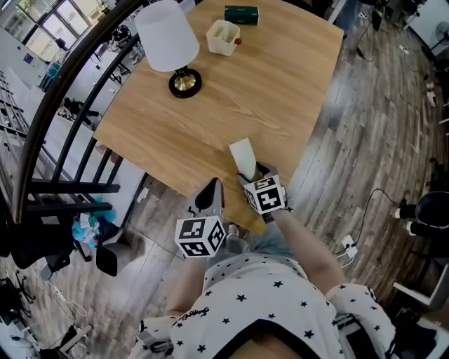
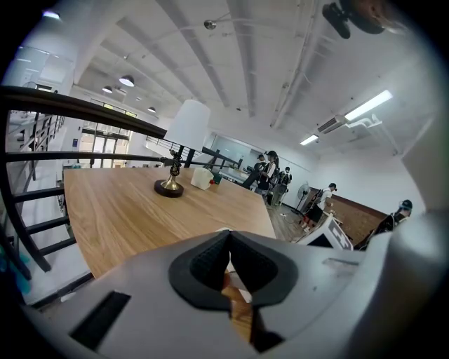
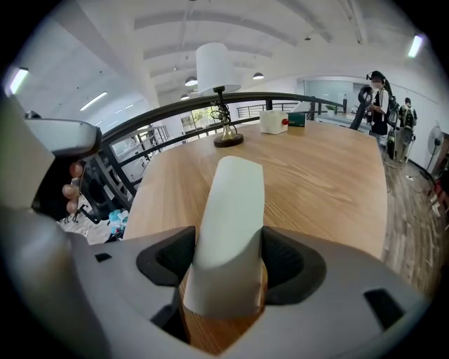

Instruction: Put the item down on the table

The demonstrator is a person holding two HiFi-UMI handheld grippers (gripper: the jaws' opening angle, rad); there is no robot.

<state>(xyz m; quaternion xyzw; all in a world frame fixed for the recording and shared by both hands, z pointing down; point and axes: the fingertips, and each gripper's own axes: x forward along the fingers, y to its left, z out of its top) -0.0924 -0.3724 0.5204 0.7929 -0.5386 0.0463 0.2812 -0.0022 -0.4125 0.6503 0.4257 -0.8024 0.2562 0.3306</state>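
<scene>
The left gripper (image 1: 210, 193), jaws closed on nothing, hangs just off the table (image 1: 280, 84). The right gripper (image 1: 254, 177) clamps the white item (image 1: 243, 156) above the table's near edge. Released there, it could topple off.

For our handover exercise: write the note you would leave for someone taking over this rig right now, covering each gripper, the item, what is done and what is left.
Right gripper: fingers shut on the white item, which is held over the near edge of the table.
Left gripper: fingers together with nothing between them, just off the near edge.
Far end of the table: lamp, white container, green box.
Done: item gripped and brought to the table.
Left: set it on the bare wood, open the fingers, back away.
</scene>
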